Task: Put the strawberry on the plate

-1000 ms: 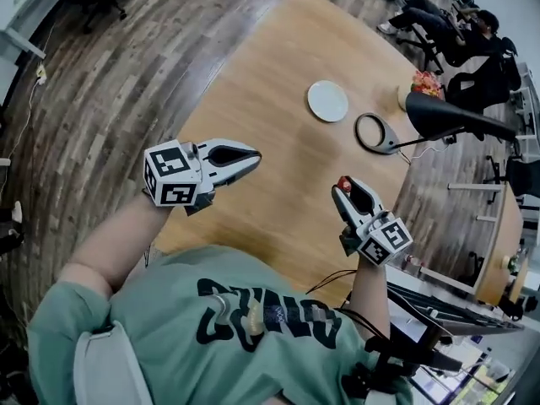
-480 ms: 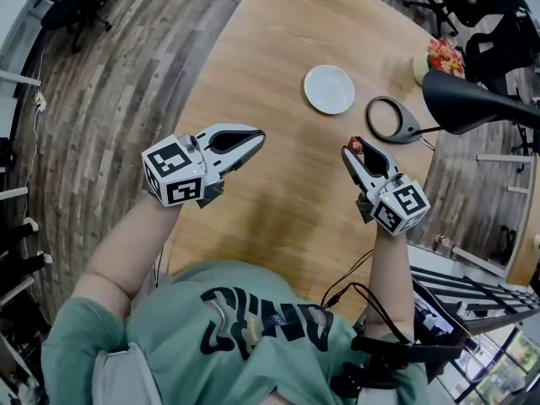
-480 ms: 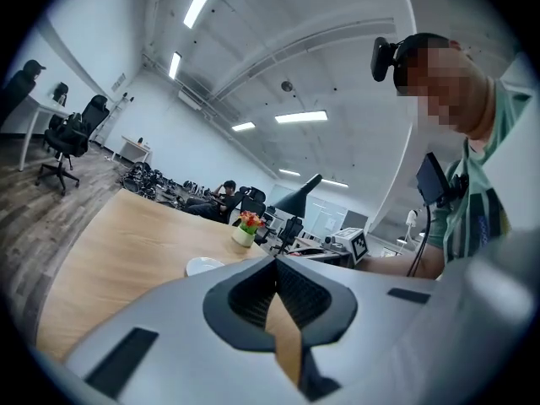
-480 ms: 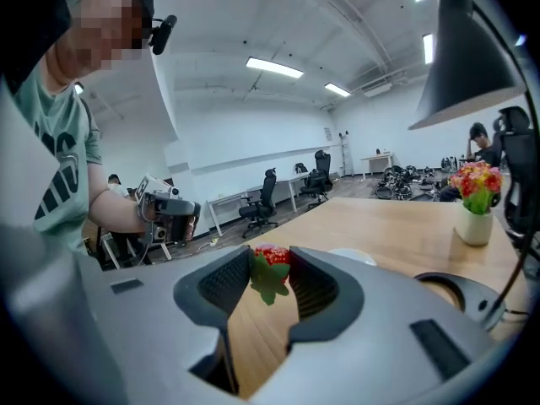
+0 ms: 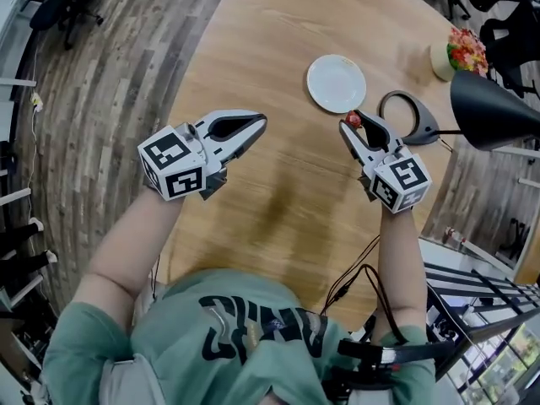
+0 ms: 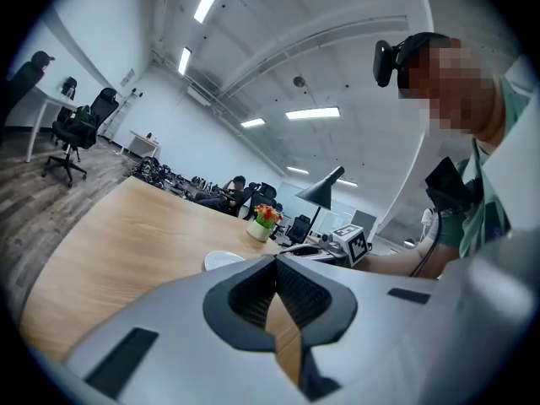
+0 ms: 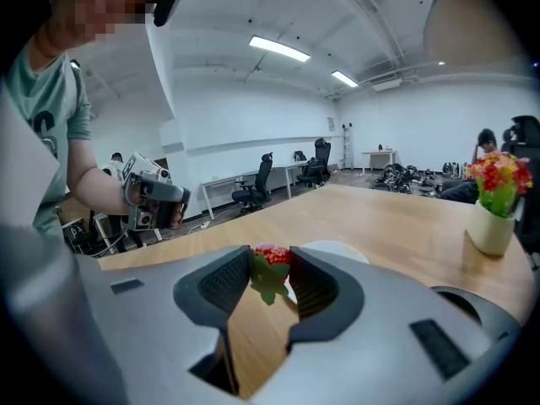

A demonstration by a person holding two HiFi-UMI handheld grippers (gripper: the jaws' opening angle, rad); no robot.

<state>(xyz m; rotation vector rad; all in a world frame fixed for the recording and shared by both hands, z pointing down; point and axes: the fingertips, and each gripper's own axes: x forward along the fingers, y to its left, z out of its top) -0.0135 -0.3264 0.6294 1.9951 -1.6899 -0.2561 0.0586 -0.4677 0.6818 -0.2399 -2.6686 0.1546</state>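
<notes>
We are clamping the strawberry [image 5: 353, 120] in our right gripper [image 5: 350, 126], jaws hiding its sides, at five o'clock of the plate [image 5: 336, 83]; our left gripper [image 5: 260, 122] is hanging clenched, empty.

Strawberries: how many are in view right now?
1. The strawberry is gripped between the jaws of the right gripper, just short of the white plate. None shows on the plate or the table.

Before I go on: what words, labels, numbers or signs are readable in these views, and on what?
T-shirt print: large dark letters, upside down and creased in the head view; not readable.
Marker cubes: black-and-white square patterns only, no letters or numbers.
Nothing else carries legible text.
</notes>
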